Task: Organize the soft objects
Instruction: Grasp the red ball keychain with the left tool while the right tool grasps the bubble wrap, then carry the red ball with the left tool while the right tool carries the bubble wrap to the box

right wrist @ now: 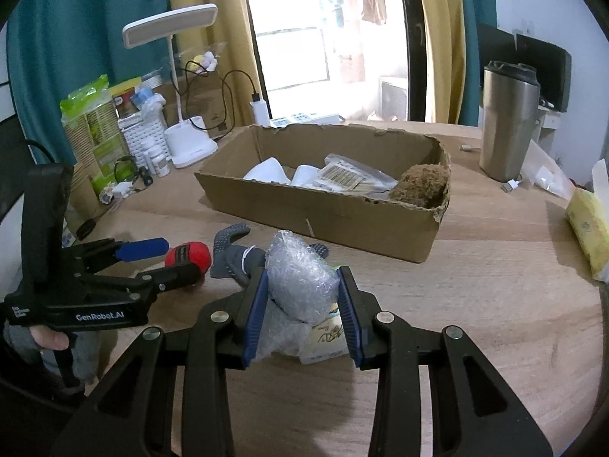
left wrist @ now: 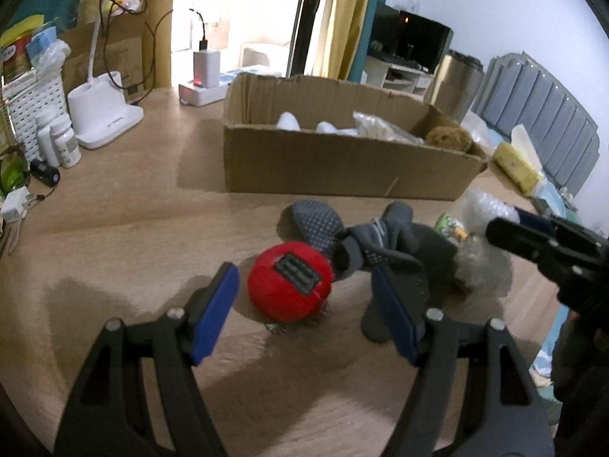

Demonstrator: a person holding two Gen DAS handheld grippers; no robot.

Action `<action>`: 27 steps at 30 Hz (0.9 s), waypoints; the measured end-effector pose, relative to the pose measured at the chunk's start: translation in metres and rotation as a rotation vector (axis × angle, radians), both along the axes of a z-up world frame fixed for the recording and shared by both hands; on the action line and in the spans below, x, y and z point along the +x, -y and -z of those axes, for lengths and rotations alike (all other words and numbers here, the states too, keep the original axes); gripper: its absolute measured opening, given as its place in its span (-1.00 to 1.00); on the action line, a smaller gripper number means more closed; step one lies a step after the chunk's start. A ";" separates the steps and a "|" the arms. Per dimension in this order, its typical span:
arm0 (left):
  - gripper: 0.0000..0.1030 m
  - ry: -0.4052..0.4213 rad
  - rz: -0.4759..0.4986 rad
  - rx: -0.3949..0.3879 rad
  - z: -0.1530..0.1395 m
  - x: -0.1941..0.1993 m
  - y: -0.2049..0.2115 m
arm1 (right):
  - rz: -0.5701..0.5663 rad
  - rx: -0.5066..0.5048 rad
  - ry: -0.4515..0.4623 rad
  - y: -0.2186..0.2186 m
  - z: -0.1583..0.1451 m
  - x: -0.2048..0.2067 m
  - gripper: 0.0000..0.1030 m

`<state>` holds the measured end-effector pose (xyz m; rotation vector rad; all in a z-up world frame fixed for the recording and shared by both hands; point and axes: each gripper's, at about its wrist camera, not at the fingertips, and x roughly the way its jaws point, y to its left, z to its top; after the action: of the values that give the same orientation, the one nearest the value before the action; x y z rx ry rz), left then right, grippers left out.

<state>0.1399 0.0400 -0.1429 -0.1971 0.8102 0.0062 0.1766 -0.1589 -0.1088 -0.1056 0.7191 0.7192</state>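
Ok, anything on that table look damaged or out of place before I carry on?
The cardboard box has ragged, torn edges, worst at its right front corner beside the brown fuzzy item. The grey socks lie in a crumpled heap beside the red ball. Nothing looks spilled.

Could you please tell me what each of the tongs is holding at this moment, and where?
The right tongs pinch the bubble wrap wad across its middle. The left tongs are open around the red ball, holding nothing.
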 end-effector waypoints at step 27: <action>-0.15 0.050 0.014 0.038 -0.018 -0.005 0.002 | -0.024 -0.001 0.032 -0.004 -0.017 0.008 -0.25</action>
<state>0.1349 0.0376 -0.1244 -0.1554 0.7611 0.0038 0.1844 -0.1546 -0.0916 -0.1261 0.6888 0.7388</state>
